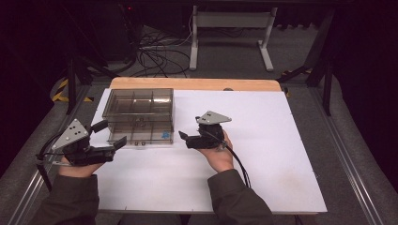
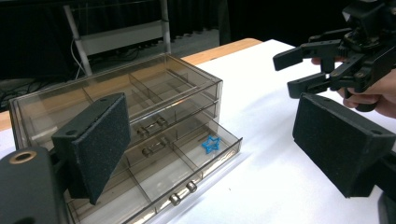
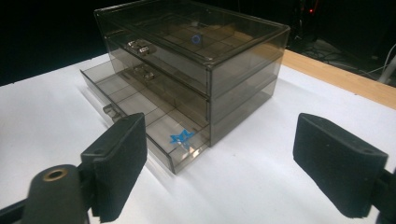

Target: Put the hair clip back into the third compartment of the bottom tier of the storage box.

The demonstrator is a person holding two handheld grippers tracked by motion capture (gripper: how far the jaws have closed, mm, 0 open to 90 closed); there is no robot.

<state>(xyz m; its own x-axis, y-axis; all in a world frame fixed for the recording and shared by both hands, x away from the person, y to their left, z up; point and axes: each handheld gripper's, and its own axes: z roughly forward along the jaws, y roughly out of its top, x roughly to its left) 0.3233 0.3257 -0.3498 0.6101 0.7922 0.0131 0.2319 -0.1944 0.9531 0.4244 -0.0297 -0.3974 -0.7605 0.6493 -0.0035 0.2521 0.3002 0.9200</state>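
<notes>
The smoky plastic drawer box point(image 1: 139, 115) sits on the bench point(image 1: 263, 140), bottom drawer point(image 3: 154, 126) open with a blue star point(image 3: 182, 137) inside. Light, rigid, slick; best pushed by its knobs point(image 2: 183, 193). Both the left hand-held gripper point(image 1: 112, 136) and right hand-held gripper point(image 1: 187, 133) gape wide, empty.

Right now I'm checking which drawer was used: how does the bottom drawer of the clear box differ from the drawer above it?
The bottom drawer is pulled out in front of the box; the drawer above it sits pushed in, flush. The bottom drawer holds a blue star in its end compartment; I can make out nothing like it in the drawer above. Both are smoky clear plastic, split by dividers, with small metal knobs.
</notes>
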